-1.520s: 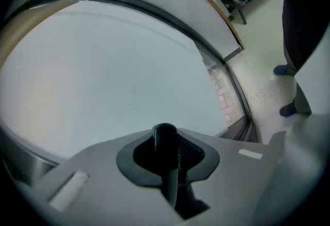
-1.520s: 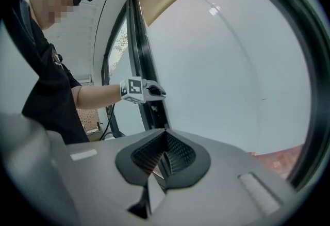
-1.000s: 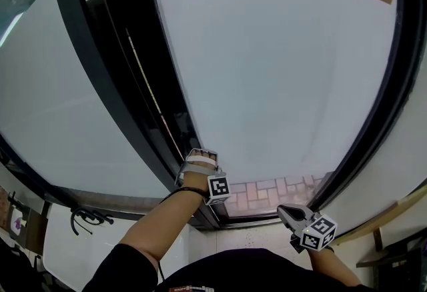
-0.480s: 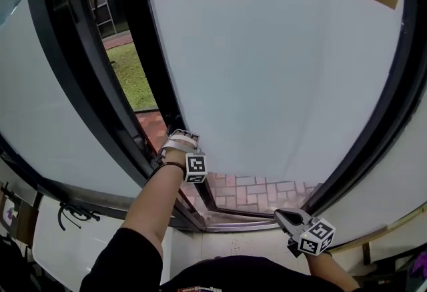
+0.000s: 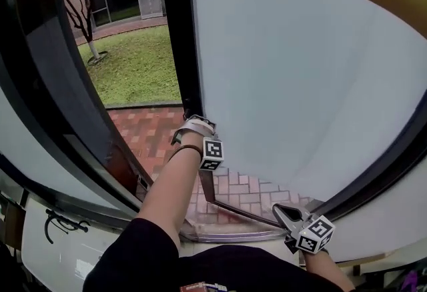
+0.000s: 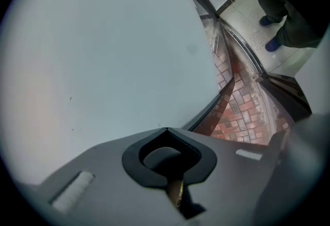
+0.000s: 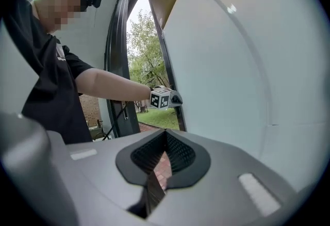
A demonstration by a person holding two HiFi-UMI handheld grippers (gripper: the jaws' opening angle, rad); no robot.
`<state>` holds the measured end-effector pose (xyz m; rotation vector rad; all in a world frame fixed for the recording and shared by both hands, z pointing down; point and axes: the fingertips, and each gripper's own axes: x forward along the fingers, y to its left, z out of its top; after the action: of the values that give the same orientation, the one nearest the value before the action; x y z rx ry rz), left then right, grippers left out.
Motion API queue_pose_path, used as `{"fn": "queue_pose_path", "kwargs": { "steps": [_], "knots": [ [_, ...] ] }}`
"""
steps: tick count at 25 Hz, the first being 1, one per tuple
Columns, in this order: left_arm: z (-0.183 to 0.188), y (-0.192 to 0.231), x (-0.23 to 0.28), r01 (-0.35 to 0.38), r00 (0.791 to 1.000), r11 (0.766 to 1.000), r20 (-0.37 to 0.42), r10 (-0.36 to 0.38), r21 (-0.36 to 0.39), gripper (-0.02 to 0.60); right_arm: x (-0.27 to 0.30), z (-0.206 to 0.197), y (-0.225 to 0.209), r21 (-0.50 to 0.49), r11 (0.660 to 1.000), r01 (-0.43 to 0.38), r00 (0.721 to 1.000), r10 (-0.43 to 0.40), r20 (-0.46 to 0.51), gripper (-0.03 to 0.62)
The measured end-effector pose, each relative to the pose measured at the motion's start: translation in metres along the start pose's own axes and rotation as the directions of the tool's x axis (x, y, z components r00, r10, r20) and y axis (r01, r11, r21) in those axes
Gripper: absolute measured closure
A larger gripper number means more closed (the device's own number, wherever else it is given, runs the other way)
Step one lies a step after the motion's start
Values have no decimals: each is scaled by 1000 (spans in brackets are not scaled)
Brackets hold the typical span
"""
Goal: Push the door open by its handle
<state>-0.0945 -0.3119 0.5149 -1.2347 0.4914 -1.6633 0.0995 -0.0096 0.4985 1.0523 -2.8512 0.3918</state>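
The door, a large frosted glass panel [image 5: 307, 77] in a black frame [image 5: 179, 37], stands swung outward. My left gripper [image 5: 195, 125] is shut and presses against the door's left edge at about waist height. In the left gripper view its tips [image 6: 165, 130] meet against the pale panel [image 6: 103, 49]. I cannot see the handle itself; the gripper and frame hide it. The right gripper [image 5: 279, 208] hangs low at the right, shut and empty, clear of the door. From the right gripper view, the left gripper [image 7: 172, 98] touches the door's edge [image 7: 167, 60].
Red brick paving [image 5: 150, 134] and a lawn [image 5: 133, 67] lie beyond the opening. A metal threshold [image 5: 227, 234] crosses the floor. A fixed frosted pane with a dark frame [image 5: 60, 131] stands on the left, with a black cable [image 5: 57, 223] below it.
The door has swung further outward and the gap now shows grass, paving and a building. My left gripper moved forward with the door's edge. The right gripper stayed put.
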Motion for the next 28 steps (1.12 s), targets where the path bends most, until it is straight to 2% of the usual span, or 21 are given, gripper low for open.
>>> {"fn": "queue_pose_path", "kwargs": {
  "steps": [5, 11, 14, 17, 21, 24, 26, 28],
  "knots": [
    [16, 41, 55, -27, 998, 999, 58, 25, 32, 581, 30, 18, -64, 3, 999, -40, 999, 40, 4, 594],
    [24, 75, 119, -75, 986, 995, 152, 64, 68, 581, 86, 36, -118, -105, 975, -198, 980, 193, -56, 594],
    [41, 103, 148, -89, 979, 993, 191, 73, 78, 581, 108, 46, -159, -109, 965, -239, 970, 232, -67, 594],
    [62, 138, 175, -110, 952, 992, 293, 87, 63, 581, 132, 56, -188, -112, 956, -269, 962, 262, -75, 594],
    [83, 182, 214, -122, 897, 992, 431, 102, 20, 581, 192, 62, -234, -157, 945, -287, 957, 277, -80, 594],
    [106, 213, 233, -163, 860, 986, 492, 134, 18, 581, 244, 72, -280, -189, 953, -236, 972, 230, -51, 594],
    [124, 227, 234, -210, 825, 978, 540, 169, 15, 581, 268, 79, -304, -159, 970, -183, 983, 181, -25, 594],
    [137, 242, 239, -243, 800, 970, 570, 185, 28, 581, 288, 87, -325, -115, 982, -148, 989, 146, -21, 594]
  ]
}}
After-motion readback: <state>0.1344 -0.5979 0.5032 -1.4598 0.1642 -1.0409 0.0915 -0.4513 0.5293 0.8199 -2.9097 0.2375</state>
